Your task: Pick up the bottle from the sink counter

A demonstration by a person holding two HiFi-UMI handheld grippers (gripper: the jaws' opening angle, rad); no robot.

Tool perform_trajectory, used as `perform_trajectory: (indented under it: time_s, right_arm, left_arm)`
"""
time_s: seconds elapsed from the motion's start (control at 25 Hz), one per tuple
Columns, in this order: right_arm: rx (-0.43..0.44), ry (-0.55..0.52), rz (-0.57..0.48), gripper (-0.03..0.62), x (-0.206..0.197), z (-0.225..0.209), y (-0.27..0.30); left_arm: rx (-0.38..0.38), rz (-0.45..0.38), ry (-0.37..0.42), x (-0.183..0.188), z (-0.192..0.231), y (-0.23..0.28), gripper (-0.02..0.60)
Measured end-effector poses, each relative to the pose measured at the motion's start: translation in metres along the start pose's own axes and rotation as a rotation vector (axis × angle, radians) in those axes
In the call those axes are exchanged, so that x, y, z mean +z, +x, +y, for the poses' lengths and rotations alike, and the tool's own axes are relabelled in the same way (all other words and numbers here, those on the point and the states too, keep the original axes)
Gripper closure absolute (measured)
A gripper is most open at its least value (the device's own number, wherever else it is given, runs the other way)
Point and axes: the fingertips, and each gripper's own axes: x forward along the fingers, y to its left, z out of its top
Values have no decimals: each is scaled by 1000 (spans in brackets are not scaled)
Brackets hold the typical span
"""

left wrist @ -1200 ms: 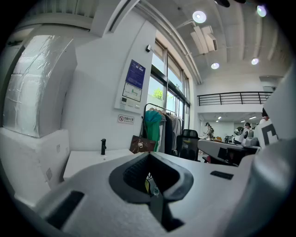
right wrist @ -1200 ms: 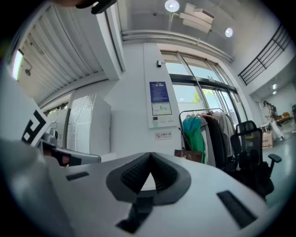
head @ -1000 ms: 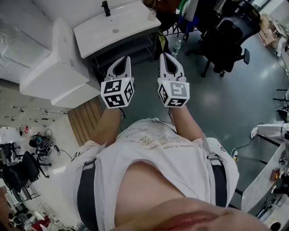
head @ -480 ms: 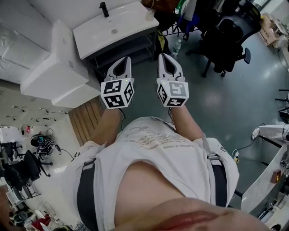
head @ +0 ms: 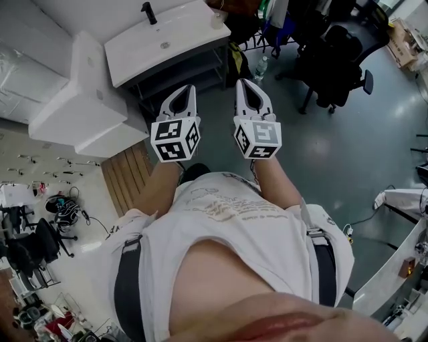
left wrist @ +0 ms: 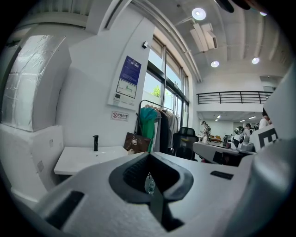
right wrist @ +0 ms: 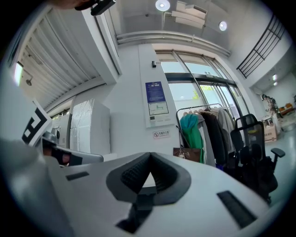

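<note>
The white sink counter (head: 184, 37) with its black faucet (head: 146, 12) stands at the top of the head view. A small pale bottle (head: 216, 19) stands on the counter's right end. My left gripper (head: 186, 95) and right gripper (head: 245, 88) are held side by side in the air, well short of the counter, both pointing toward it. Each is shut with nothing between its jaws. In the left gripper view the counter (left wrist: 76, 162) and faucet (left wrist: 95, 142) lie ahead to the left; the bottle itself is too small to make out there.
A large white appliance (head: 80, 100) stands left of the counter. A clear water bottle (head: 262, 68) stands on the floor right of it. A black office chair (head: 338, 60) is at the right, a clothes rack (left wrist: 157, 125) and a brown bag (left wrist: 137, 142) beside the counter.
The counter has slid toward the upper left of the head view. Both grippers keep their side-by-side pose. A dark shoe now shows below the left gripper.
</note>
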Motion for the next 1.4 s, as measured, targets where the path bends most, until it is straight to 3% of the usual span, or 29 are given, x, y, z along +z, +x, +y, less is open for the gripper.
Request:
perform_trajectory:
  time_s: [0.36, 0.84, 1.4]
  right_arm:
    - [22, 14, 3, 569, -2, -10, 5]
    - [-6, 9, -6, 569, -3, -26, 29]
    - [-3, -20, 21, 569, -11, -39, 120]
  left_arm:
    - [21, 10, 11, -1, -4, 12, 560]
    - [-23, 8, 33, 0, -1, 48, 560]
    - [-38, 17, 6, 10, 48, 127, 560]
